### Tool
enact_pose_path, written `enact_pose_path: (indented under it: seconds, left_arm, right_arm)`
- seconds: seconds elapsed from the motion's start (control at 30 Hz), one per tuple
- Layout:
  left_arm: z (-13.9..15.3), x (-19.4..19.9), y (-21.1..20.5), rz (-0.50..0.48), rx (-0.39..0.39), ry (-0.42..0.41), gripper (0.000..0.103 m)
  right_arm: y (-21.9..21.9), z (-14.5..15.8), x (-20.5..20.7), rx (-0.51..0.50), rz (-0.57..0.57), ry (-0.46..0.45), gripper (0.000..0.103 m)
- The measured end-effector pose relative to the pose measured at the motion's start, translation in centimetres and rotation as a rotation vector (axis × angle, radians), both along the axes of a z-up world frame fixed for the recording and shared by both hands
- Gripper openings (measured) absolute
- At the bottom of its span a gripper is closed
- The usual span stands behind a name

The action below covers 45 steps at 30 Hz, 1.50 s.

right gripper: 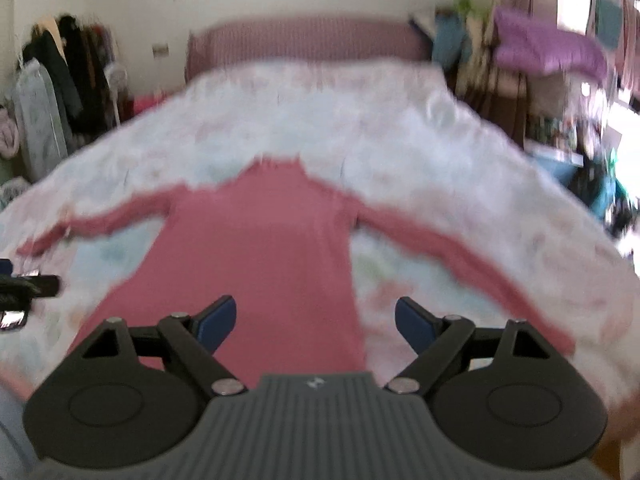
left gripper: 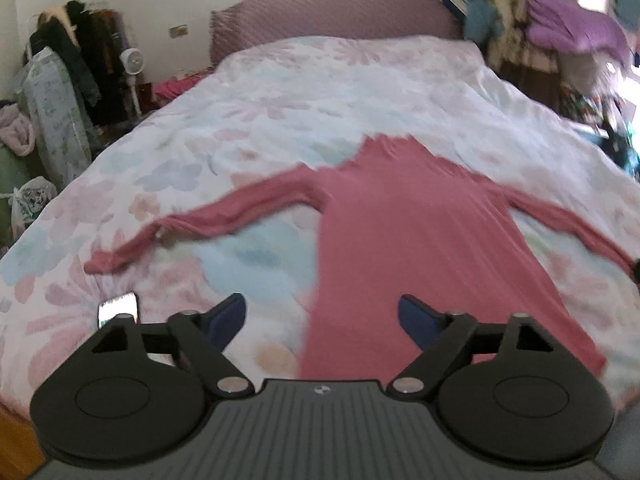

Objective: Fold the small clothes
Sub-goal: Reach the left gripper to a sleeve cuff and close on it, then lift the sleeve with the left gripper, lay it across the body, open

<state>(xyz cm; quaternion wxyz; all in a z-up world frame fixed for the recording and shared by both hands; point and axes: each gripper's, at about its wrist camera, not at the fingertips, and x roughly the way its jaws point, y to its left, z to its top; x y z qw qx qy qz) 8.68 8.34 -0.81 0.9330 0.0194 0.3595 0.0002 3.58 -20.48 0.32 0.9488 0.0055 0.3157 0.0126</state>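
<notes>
1. The bed [left gripper: 320, 92], under a floral quilt, fills the space ahead of both sets of fingers and gives broad open room beyond and to either side of the garment. Its near edge lies just below the fingers, and clutter lines both far flanks.
2. The pink long-sleeved top [left gripper: 408, 240] lies flat on the quilt, collar away from the fingers and hem towards them. Both sleeves are stretched outwards, one past each side.
3. The left gripper [left gripper: 322, 314] hovers over the hem's left edge, fingers spread wide and empty.
4. The right gripper [right gripper: 316, 314] hovers over the hem's right edge, fingers likewise spread and holding nothing.
5. A small shiny object [left gripper: 118, 310] lies just outside the left fingers; I cannot tell what it is.
6. Risks, as I judge them:
   - The soft quilt could be pinched together with the thin fabric, dragging the cover up.
   - Uneven grips on the hem or sleeves would skew the fold.
   - A sleeve swung across might bunch up.
   - The right view is blurred, so aim there is less certain.
</notes>
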Motion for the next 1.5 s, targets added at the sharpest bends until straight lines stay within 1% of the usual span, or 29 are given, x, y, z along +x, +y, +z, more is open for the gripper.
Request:
enact_pose_path:
  seconds: [0.07, 0.1, 0.13, 0.2, 0.23, 0.27, 0.33, 0.43, 0.5, 0.53, 0.6, 0.67, 0.8, 0.83, 0.87, 0.9, 0.93, 0.97, 1.03, 1.1, 1.17, 1.23, 1.3, 1.37, 1.43, 1.47, 1.5]
  left_arm:
    - [-0.2, 2.7, 3.3, 0.053, -0.038, 0.003, 0.082]
    - [-0.4, 4.4, 6.0, 0.107, -0.077, -0.003, 0.076]
    - [-0.7, 5.7, 8.6, 0.155, -0.116, -0.001, 0.073]
    - [-1.4, 8.0, 13.5, 0.253, -0.194, 0.005, 0.070]
    - [-1.7, 8.7, 15.6, 0.285, -0.217, -0.004, 0.067]
    - [-2.1, 9.6, 18.0, 0.329, -0.228, -0.010, 0.067]
    - [-2.7, 10.9, 21.7, 0.385, -0.249, -0.015, 0.067]
    - [-4.1, 13.0, 27.3, 0.495, -0.350, 0.002, 0.068]
    - [-5.5, 14.4, 30.7, 0.567, -0.414, 0.029, 0.068]
    - [-6.2, 15.0, 32.0, 0.601, -0.426, 0.045, 0.068]
    - [-7.7, 15.7, 33.8, 0.656, -0.453, 0.078, 0.069]
    - [-9.7, 16.4, 35.5, 0.714, -0.491, 0.109, 0.069]
    - [-13.0, 17.8, 37.5, 0.768, -0.528, 0.145, 0.069]
    - [-13.6, 18.1, 37.5, 0.770, -0.533, 0.151, 0.060]
    - [-13.9, 18.4, 37.4, 0.766, -0.532, 0.150, 0.054]
    - [-14.0, 18.5, 37.1, 0.760, -0.519, 0.141, 0.027]
    - [-13.8, 18.6, 36.8, 0.749, -0.505, 0.134, 0.006]
    - [-13.4, 18.6, 36.5, 0.743, -0.499, 0.119, 0.006]
    - [-11.7, 18.6, 35.8, 0.713, -0.464, 0.036, 0.005]
    - [-8.1, 18.7, 33.9, 0.643, -0.369, -0.051, 0.005]
    - [-4.2, 18.8, 31.7, 0.551, -0.304, -0.136, 0.005]
    - [0.6, 19.1, 28.5, 0.436, -0.222, -0.219, 0.005]
    - [5.7, 19.3, 24.7, 0.307, -0.169, -0.304, 0.005]
    - [10.0, 19.6, 20.9, 0.205, -0.131, -0.363, 0.005]
    - [13.9, 20.5, 16.3, 0.111, -0.096, -0.400, 0.005]
    - [14.9, 21.0, 14.5, 0.078, -0.082, -0.409, 0.005]
    - [16.3, 21.6, 11.8, 0.032, -0.057, -0.421, 0.005]
  right_arm:
    - [-0.9, -0.1, 2.1, 0.006, 0.025, -0.049, 0.083]
    - [-1.4, -0.3, 3.4, 0.016, 0.024, -0.051, 0.083]
    - [-1.8, -0.5, 4.8, 0.026, 0.017, -0.041, 0.083]
    - [-2.4, -1.1, 7.3, 0.048, 0.011, -0.010, 0.083]
    - [-2.7, -1.4, 8.4, 0.062, 0.011, -0.002, 0.083]
    - [-3.0, -1.8, 9.6, 0.075, 0.002, 0.005, 0.083]
    - [-3.3, -2.7, 11.7, 0.098, -0.014, 0.015, 0.082]
    - [-3.6, -4.1, 14.0, 0.122, -0.042, 0.018, 0.078]
    - [-3.5, -5.0, 15.5, 0.133, -0.056, 0.031, 0.068]
    - [-3.4, -5.5, 16.1, 0.136, -0.058, 0.042, 0.066]
    - [-3.0, -6.3, 17.2, 0.136, -0.053, 0.062, 0.058]
    - [-2.5, -7.1, 18.0, 0.119, -0.041, 0.084, 0.057]
    - [-1.3, -8.6, 19.6, 0.096, -0.016, 0.116, 0.057]
    - [-1.1, -8.8, 19.8, 0.089, -0.010, 0.121, 0.057]
    - [-0.8, -9.1, 20.3, 0.077, -0.001, 0.127, 0.057]
    - [-0.4, -9.4, 20.6, 0.065, 0.007, 0.133, 0.057]
    - [-0.2, -9.5, 20.8, 0.057, 0.013, 0.139, 0.057]
    - [-0.1, -9.7, 20.9, 0.054, 0.017, 0.144, 0.057]
    - [0.0, -9.9, 21.2, 0.066, 0.023, 0.153, 0.057]
    - [-0.2, -10.0, 21.4, 0.078, 0.025, 0.154, 0.057]
    - [-0.4, -9.8, 21.4, 0.090, 0.028, 0.148, 0.057]
    - [-0.7, -9.7, 21.8, 0.105, 0.029, 0.140, 0.057]
    - [-1.2, -9.4, 21.9, 0.120, 0.031, 0.130, 0.057]
    - [-1.6, -8.9, 22.3, 0.132, 0.035, 0.123, 0.057]
    - [-2.1, -8.2, 22.8, 0.142, 0.043, 0.116, 0.057]
    - [-2.4, -7.8, 23.0, 0.147, 0.048, 0.113, 0.057]
    - [-2.6, -7.5, 23.2, 0.151, 0.053, 0.109, 0.057]
